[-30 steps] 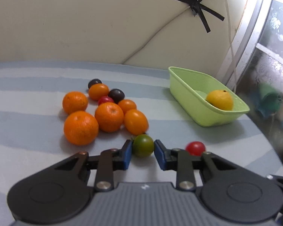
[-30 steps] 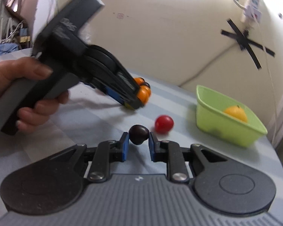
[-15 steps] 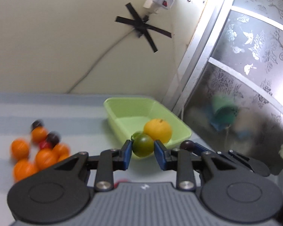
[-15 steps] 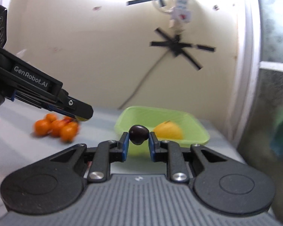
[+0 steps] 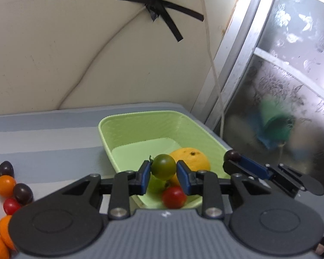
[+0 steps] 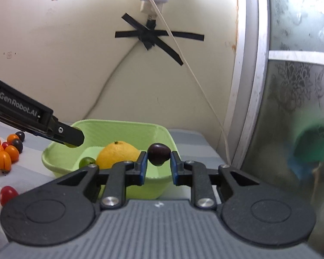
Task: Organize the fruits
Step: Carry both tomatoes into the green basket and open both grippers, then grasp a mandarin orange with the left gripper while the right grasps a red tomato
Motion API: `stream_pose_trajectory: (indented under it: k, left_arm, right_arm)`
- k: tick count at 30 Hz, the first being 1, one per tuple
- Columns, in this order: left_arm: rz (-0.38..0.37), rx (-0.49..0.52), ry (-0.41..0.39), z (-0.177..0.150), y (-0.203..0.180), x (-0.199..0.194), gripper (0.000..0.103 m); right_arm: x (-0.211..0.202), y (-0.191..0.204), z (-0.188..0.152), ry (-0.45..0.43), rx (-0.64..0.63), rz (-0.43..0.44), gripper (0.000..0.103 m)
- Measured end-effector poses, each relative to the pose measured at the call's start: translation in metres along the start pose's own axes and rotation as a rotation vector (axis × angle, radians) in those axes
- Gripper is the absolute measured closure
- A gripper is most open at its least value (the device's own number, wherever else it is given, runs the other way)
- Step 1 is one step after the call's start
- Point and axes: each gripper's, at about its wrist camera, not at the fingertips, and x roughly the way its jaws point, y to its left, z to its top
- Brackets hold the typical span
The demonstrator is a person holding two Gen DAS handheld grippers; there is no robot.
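My left gripper is shut on a green tomato and hangs over the near end of the light green tub. A yellow-orange citrus lies in the tub, with a small green fruit beside it. My right gripper is shut on a dark plum above the tub's near right rim. In the left wrist view it shows from the side as the right gripper. The left gripper reaches in over the tub's left rim.
A red tomato lies on the striped cloth in front of the tub. Several oranges, dark plums and a red tomato form a pile to the left. Close behind stand the wall with a taped cable and a frosted glass door.
Both grippers have carried their fruit from the pile side of the table over to the tub. The tub now sits right under both sets of fingers.
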Motion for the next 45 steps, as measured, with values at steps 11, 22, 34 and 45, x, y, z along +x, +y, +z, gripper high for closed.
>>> stream_pose_trajectory:
  k: [11, 22, 34, 45]
  left_arm:
    - [0.021, -0.009, -0.056, -0.001, 0.004, -0.032, 0.061]
    - [0.303, -0.215, -0.201, -0.065, 0.102, -0.187, 0.061]
    - [0.277, -0.148, -0.095, -0.089, 0.110, -0.137, 0.037]
    - [0.278, -0.140, -0.071, -0.101, 0.102, -0.129, 0.062]
  right_arm:
    - [-0.001, -0.003, -0.002, -0.034, 0.022, -0.016, 0.070]
    - [-0.056, 0.036, -0.007, -0.061, 0.079, 0.219, 0.070]
    - [-0.045, 0.113, -0.017, 0.132, 0.011, 0.349, 0.052]
    - [-0.032, 0.120, -0.022, 0.212, -0.021, 0.337, 0.073]
